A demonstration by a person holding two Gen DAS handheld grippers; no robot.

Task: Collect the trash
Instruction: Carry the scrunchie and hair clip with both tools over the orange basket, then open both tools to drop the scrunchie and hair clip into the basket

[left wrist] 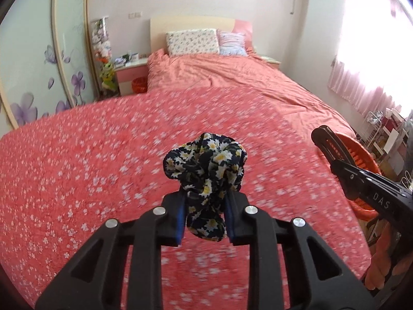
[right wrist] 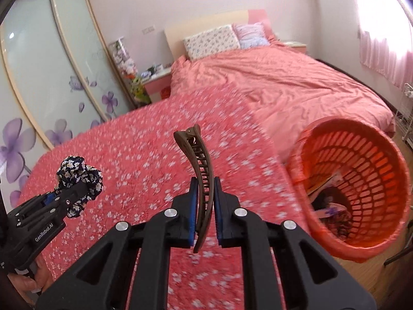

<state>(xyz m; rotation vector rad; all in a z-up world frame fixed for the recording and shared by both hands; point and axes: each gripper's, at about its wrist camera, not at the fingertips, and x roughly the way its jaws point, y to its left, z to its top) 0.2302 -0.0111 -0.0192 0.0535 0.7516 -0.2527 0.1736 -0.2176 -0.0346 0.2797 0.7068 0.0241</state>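
Above the foot of the bed (left wrist: 103,155), with its coral bedspread scattered with small white flowers, we carry one piece in each hand. Our left tongs (left wrist: 205,219) are clamped on a bunched navy fabric scrunchie printed with white and yellow daisies (left wrist: 206,165), which bulges above the blue pads. Our right tongs (right wrist: 205,211) are pressed together on a long curved brown plastic hair clip (right wrist: 198,168), gripped near its lower half so the hinged tip stands well above the fingers.

The round orange plastic lattice basket (right wrist: 387,160) sits just beside the bed's right edge, tipped so its mouth faces us, with a few items already inside.

To finish this step well, we judge it best to bring the right tongs over the basket mouth first, since they are nearer, and release only once the clip's long tail is past the rim; it could catch on the lattice otherwise. The scrunchie is soft and should drop without trouble.

The bedspread between us and the basket looks bare, so the way across is free. The wire rack (right wrist: 406,118) beyond the basket leaves little room on that side.
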